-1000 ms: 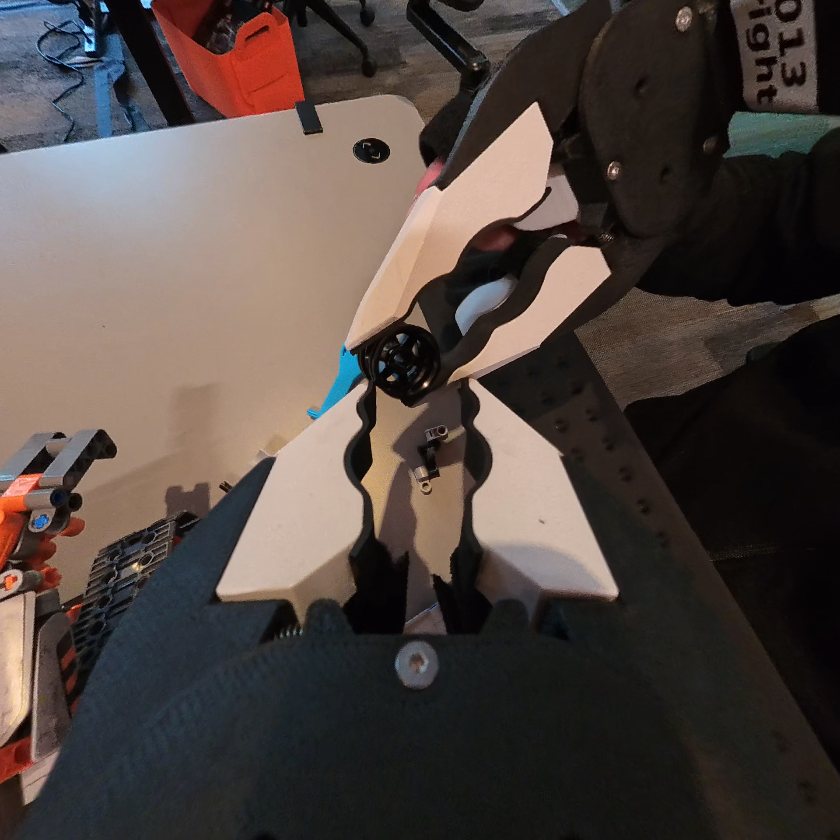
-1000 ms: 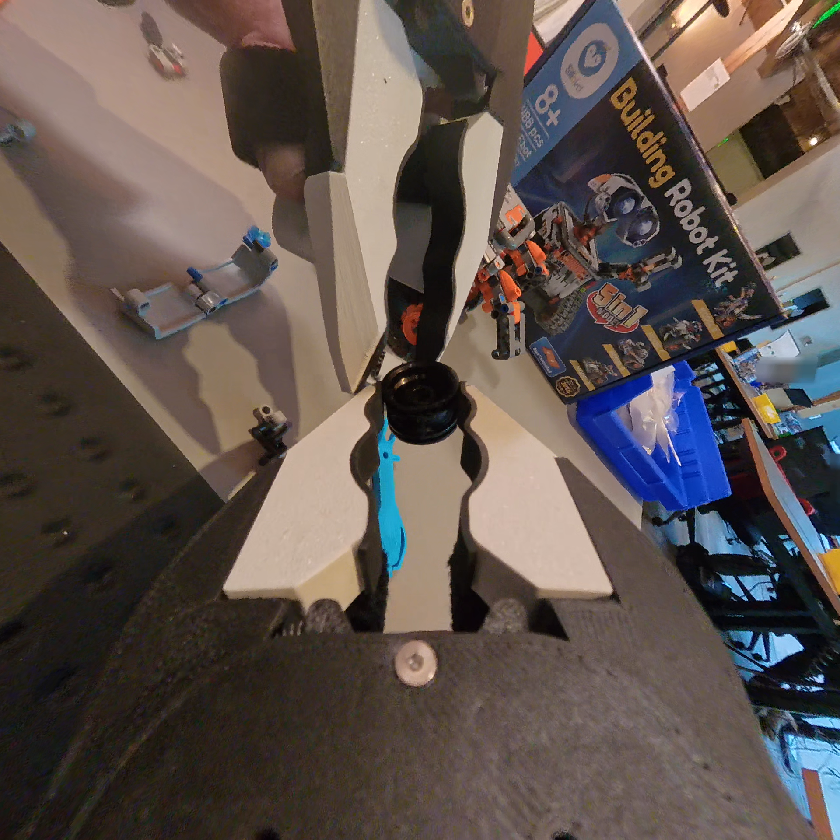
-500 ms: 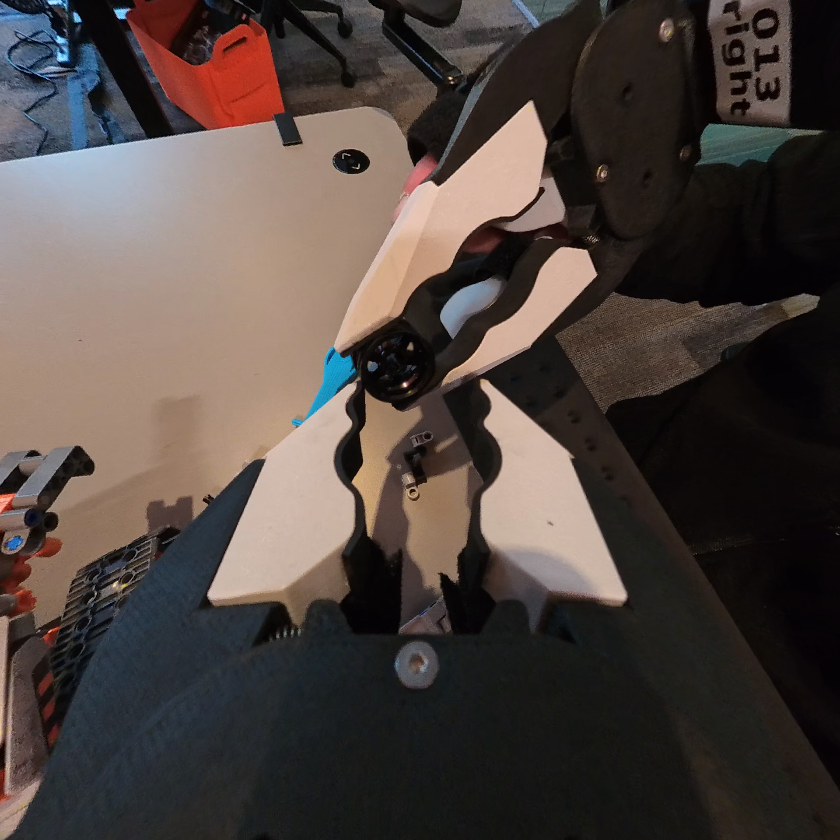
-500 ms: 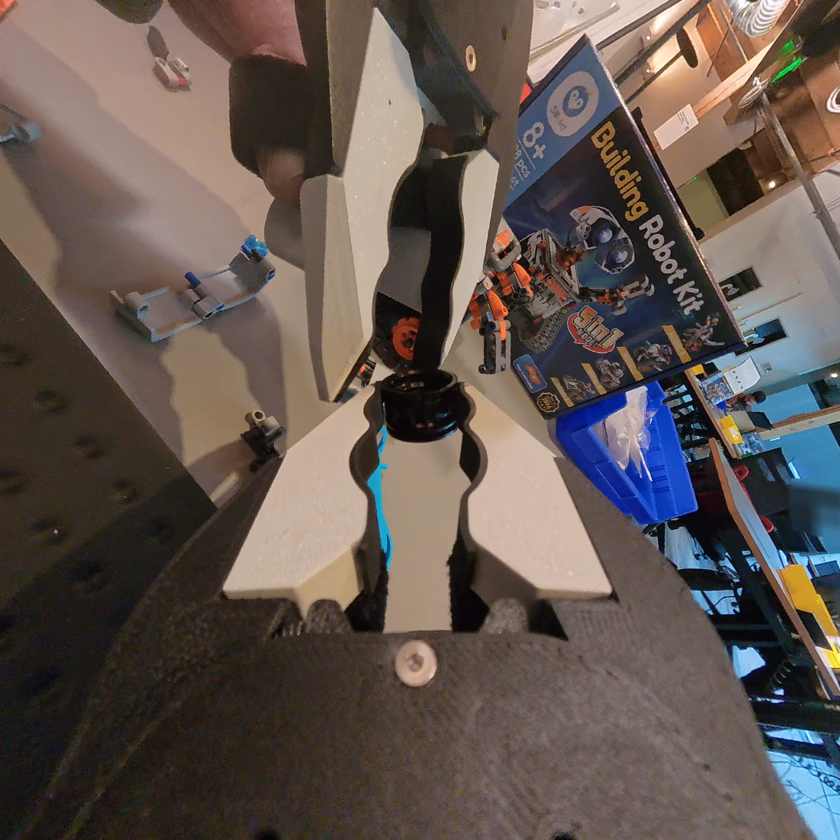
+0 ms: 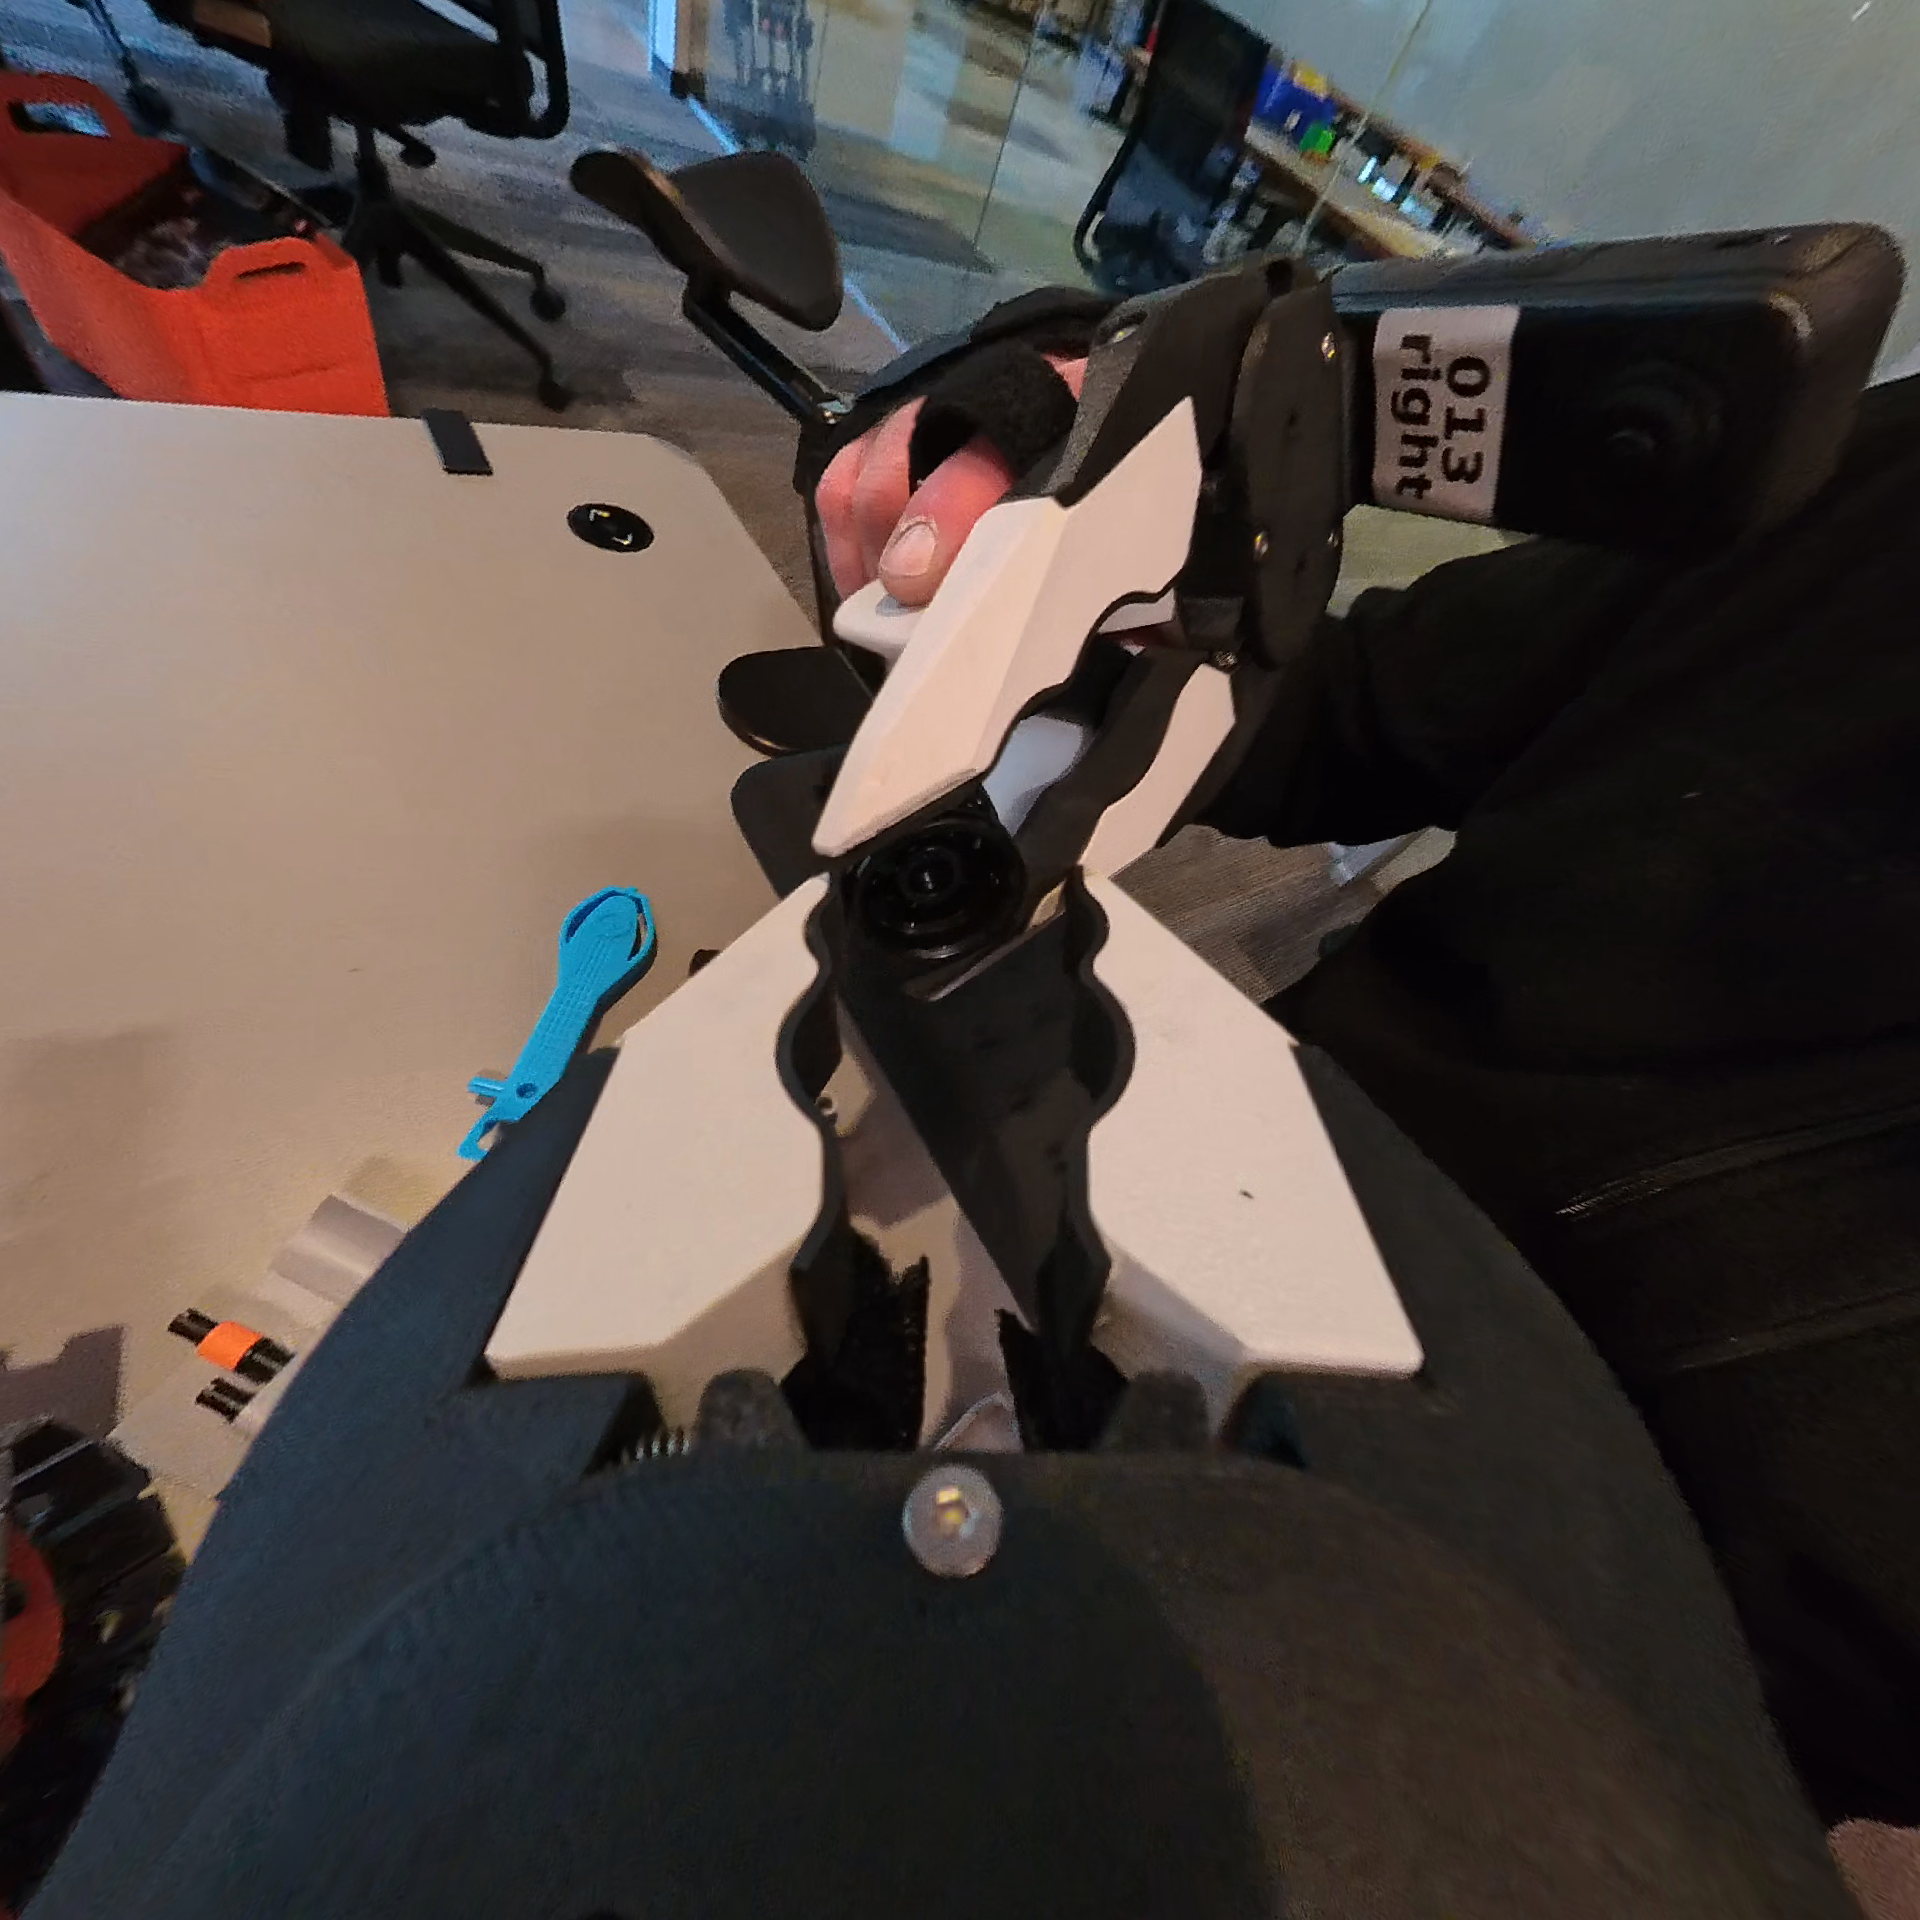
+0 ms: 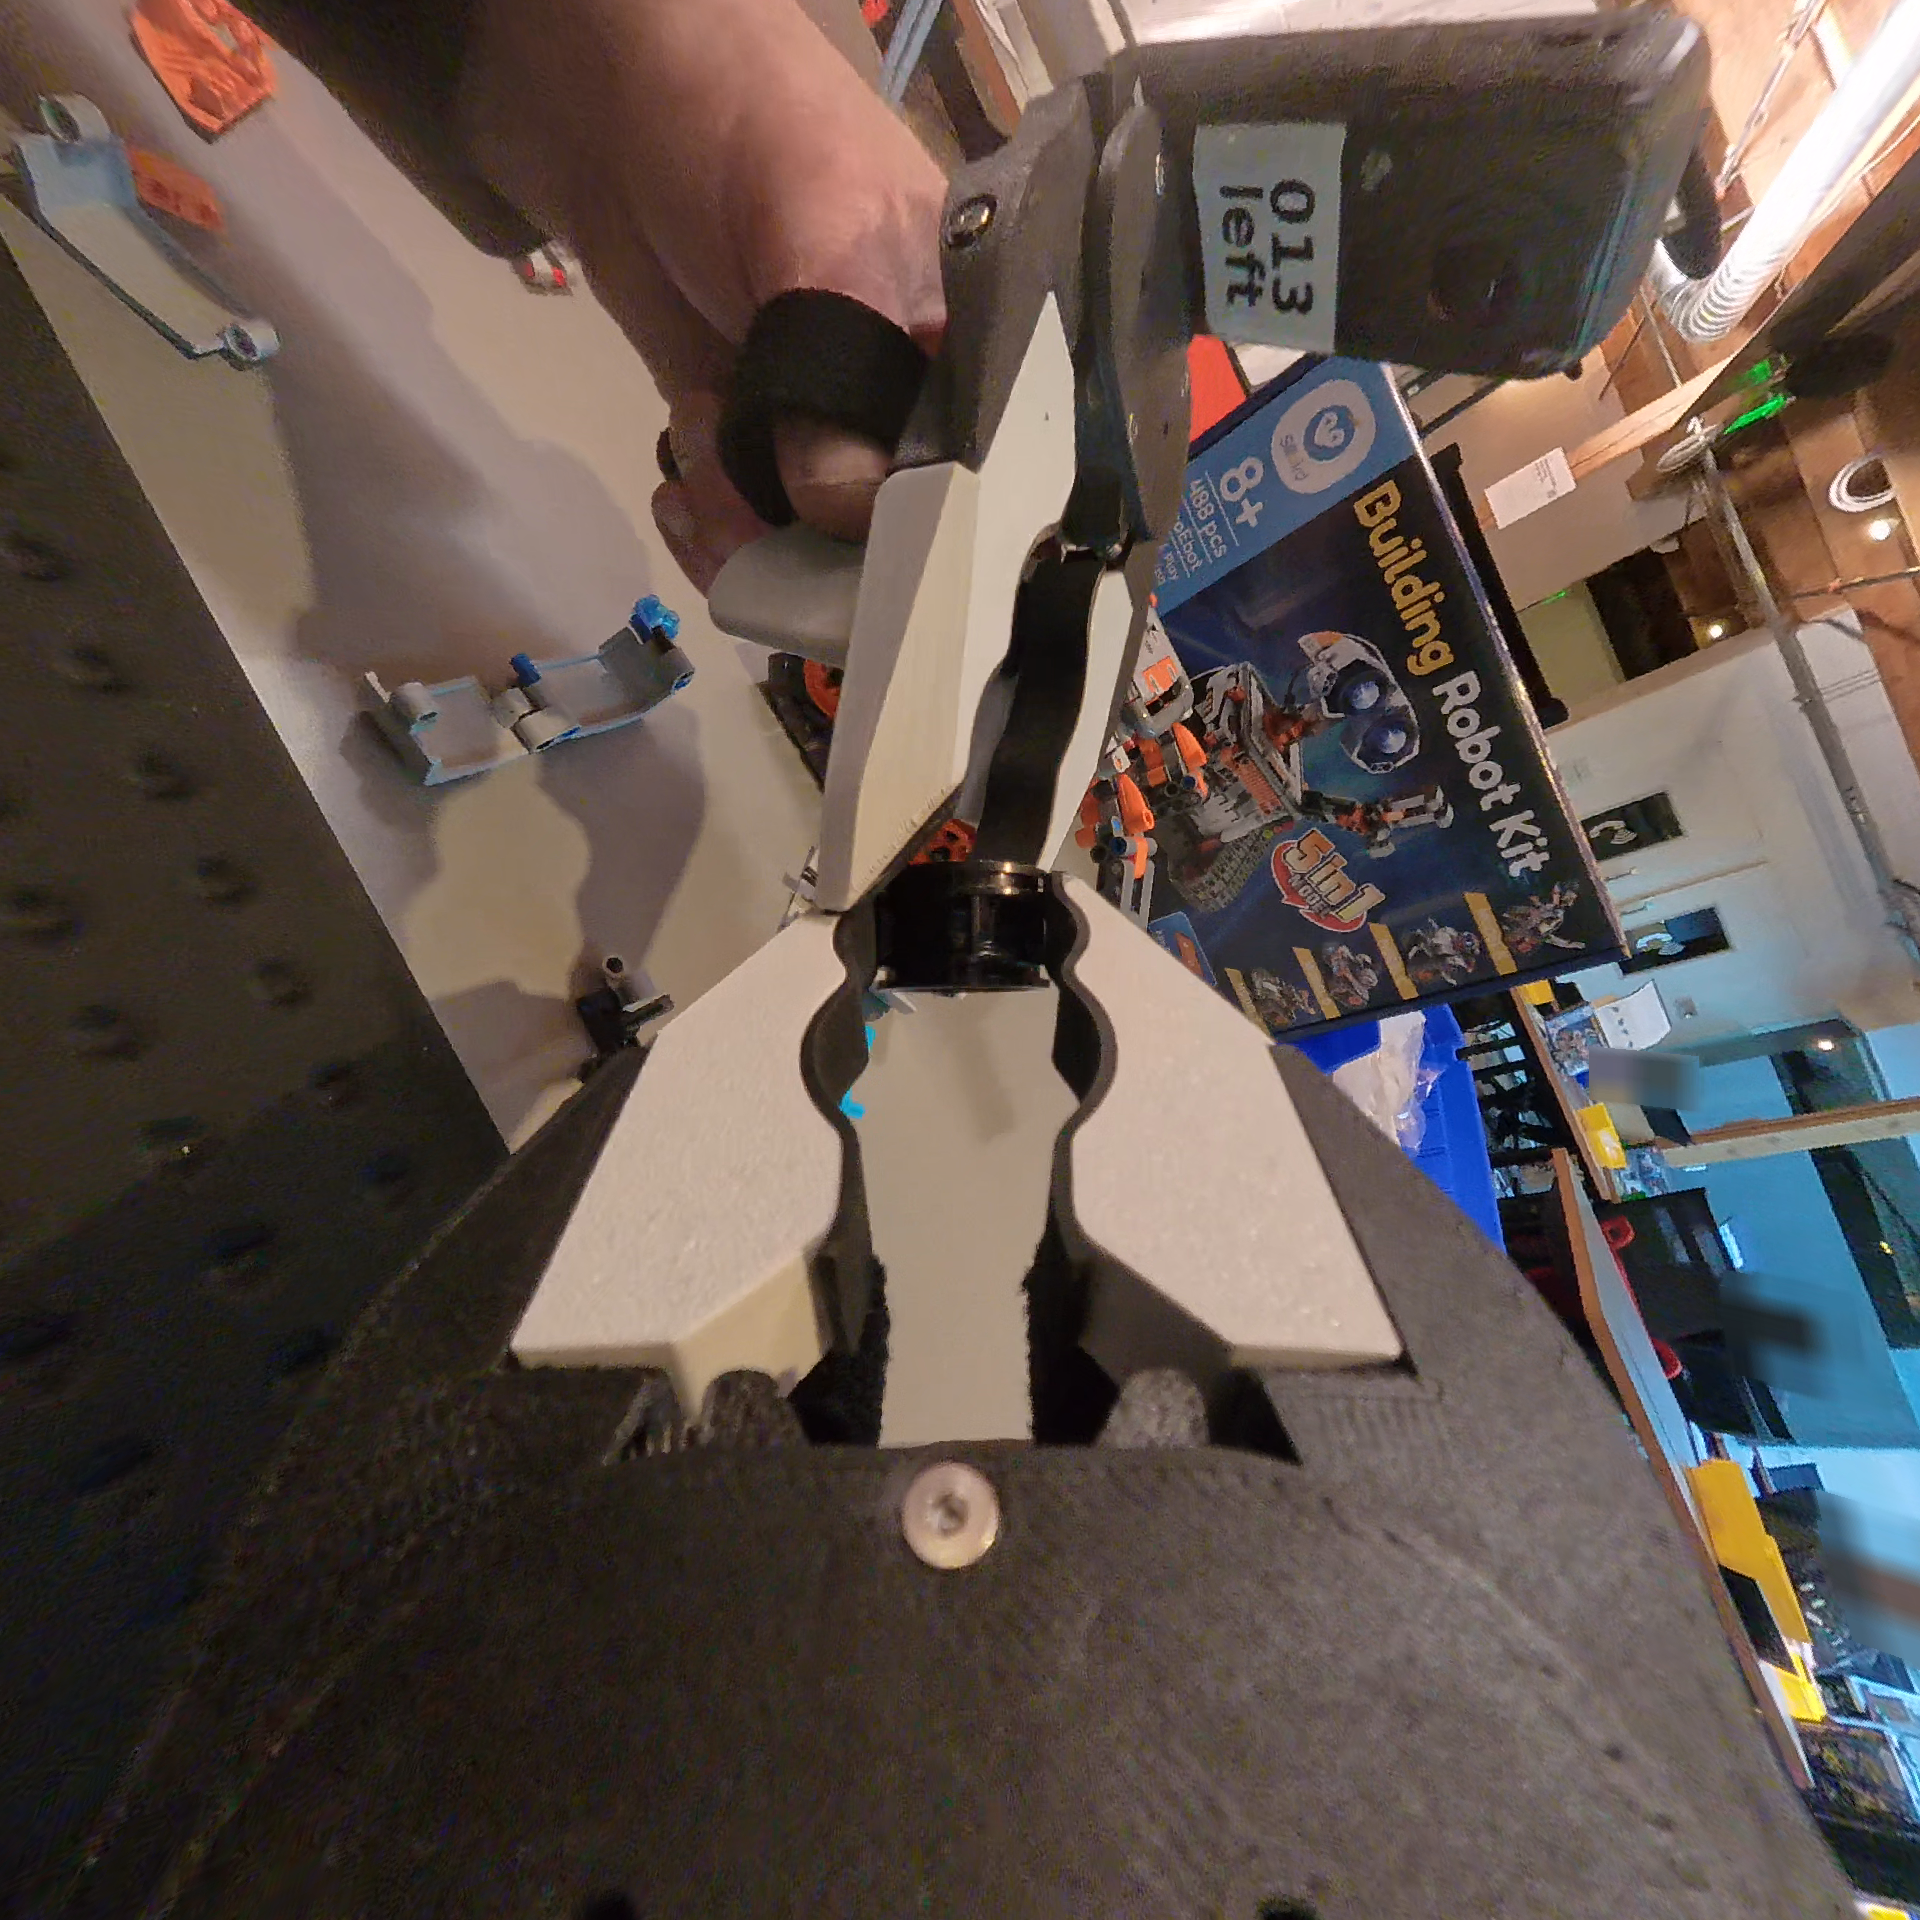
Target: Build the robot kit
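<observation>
A small black wheel (image 5: 930, 883) is gripped across its rim by my right gripper (image 6: 961, 914), which is shut on it; it also shows in the right wrist view (image 6: 961, 935). My left gripper (image 5: 953, 914) meets the right one tip to tip above the table edge. It is open, with its tips on either side of the wheel and a gap wider than the wheel. One dark finger of the right gripper runs down between the left fingers (image 5: 717, 1143). A hand holds each gripper.
A white table (image 5: 312, 727) carries a blue plastic tool (image 5: 582, 997), a grey and blue assembly (image 6: 540, 707), a small black and grey connector (image 6: 618, 1003) and a kit box (image 6: 1403, 727). A black perforated board (image 6: 156, 935) lies alongside. An orange bin (image 5: 208, 301) and an office chair (image 5: 416, 104) stand beyond. The grippers are tip to tip, or close to it.
Both grippers have lifted and tilted together. The wheel now sits between the left tips instead of just above them. The right gripper has kept its hold and the left gap is unchanged.
</observation>
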Action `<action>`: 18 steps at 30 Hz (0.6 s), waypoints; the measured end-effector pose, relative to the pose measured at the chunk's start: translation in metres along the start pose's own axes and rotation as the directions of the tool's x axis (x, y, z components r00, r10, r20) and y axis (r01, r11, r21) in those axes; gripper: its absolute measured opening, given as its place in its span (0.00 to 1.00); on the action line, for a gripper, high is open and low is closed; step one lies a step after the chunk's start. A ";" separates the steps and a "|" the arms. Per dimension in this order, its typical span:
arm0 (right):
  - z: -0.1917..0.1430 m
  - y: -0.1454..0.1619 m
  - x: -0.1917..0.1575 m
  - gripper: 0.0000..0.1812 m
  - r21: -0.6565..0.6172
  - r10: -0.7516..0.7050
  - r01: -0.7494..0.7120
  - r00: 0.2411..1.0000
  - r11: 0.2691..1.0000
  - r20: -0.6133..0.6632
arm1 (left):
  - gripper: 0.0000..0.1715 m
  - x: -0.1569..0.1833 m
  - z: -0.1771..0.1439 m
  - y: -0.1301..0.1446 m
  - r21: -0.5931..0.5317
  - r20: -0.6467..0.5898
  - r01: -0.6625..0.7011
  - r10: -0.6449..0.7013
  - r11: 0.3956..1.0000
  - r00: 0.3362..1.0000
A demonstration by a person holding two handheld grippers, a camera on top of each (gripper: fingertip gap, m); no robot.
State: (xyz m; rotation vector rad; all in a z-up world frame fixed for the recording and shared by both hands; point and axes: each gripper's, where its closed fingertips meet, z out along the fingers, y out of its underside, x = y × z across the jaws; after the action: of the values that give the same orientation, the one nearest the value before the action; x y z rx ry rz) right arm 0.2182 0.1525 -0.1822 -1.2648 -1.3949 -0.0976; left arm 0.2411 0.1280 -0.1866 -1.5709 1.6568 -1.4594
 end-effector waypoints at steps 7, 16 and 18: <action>-0.003 -0.006 0.002 0.17 0.041 0.009 -0.009 1.000 0.999 -0.003 | 0.19 0.004 -0.003 -0.006 0.083 -0.094 0.040 -0.032 0.996 0.995; -0.003 -0.002 0.003 0.18 0.042 0.035 -0.035 0.999 0.998 0.005 | 0.17 0.002 -0.003 -0.006 0.072 -0.074 0.021 -0.016 0.997 0.997; -0.004 -0.005 0.004 0.19 0.062 0.057 -0.058 0.998 0.996 0.011 | 0.17 0.002 -0.005 -0.008 0.092 -0.088 0.031 -0.023 0.995 0.996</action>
State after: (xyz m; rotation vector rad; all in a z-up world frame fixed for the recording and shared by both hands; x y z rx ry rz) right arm 0.2191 0.1503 -0.1750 -1.2544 -1.3585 -0.0089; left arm 0.2402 0.1294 -0.1769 -1.5042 1.5955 -1.6163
